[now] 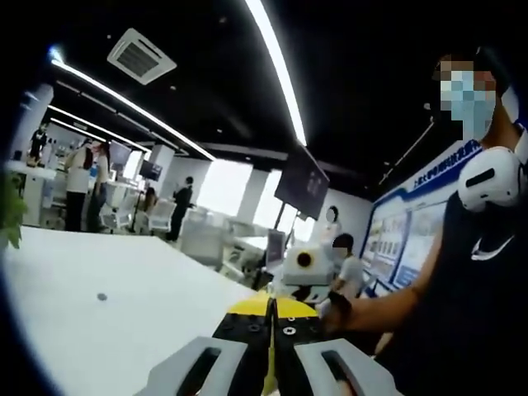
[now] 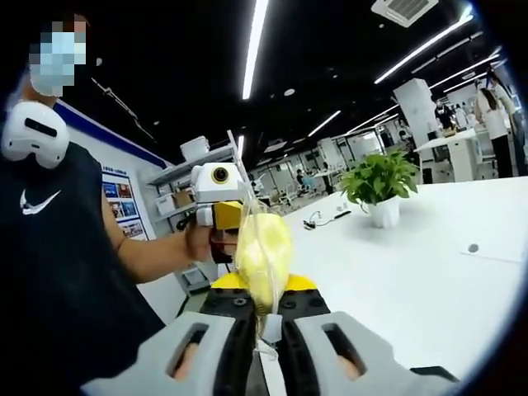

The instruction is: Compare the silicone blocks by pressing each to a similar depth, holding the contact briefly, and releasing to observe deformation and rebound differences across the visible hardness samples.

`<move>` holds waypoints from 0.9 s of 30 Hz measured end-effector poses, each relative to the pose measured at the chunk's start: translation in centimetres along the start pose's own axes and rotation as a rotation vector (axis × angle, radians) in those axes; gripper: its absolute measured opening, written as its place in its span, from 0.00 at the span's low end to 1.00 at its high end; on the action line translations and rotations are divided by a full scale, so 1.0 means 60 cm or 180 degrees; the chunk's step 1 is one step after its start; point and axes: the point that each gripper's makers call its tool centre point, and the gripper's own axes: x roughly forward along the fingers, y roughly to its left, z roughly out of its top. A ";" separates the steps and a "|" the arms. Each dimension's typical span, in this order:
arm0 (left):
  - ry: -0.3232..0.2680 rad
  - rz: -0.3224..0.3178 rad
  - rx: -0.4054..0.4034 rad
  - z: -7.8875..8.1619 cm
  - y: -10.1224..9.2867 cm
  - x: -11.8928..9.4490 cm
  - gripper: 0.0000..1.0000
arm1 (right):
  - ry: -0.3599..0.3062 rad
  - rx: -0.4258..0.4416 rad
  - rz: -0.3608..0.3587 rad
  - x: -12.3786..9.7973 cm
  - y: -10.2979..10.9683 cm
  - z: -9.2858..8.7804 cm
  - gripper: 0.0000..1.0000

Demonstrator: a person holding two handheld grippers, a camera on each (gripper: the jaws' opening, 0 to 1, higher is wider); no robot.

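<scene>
Containers: one white pot (image 2: 384, 213) far right on the white table (image 2: 412, 264) with a green plant (image 2: 379, 177) in it.

Right tongs (image 2: 266, 318) clenched on a clear plastic bag (image 2: 264, 252) holding something pale yellow — likely a silicone sample, but I can't tell through the film. The bag stands up from between the jaw tips, held off the table; its lower end is cut off behind the jaws.

Left tongs (image 1: 271, 330) – jaws pressed together, with a thin yellow edge (image 1: 270, 375) showing in the seam; too slim to say what it is.

Each gripper shows in the other's view: left tongs sit just behind the bag in the right gripper view, held by a hand (image 2: 200, 241). A person in a dark sleeveless top (image 2: 49, 272) stands close at the side, partly cut off.

Far background is a blurred office – desks, ceiling light strips, people standing.
</scene>
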 end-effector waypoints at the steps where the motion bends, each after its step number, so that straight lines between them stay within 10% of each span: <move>1: 0.0003 0.0005 -0.0011 0.000 0.001 0.000 0.00 | 0.0009 -0.0003 -0.0004 0.000 0.000 -0.001 0.02; 27: -0.0096 0.0022 0.0161 0.000 -0.016 0.002 0.00 | 0.0207 -0.0110 0.0031 -0.012 0.010 0.003 0.00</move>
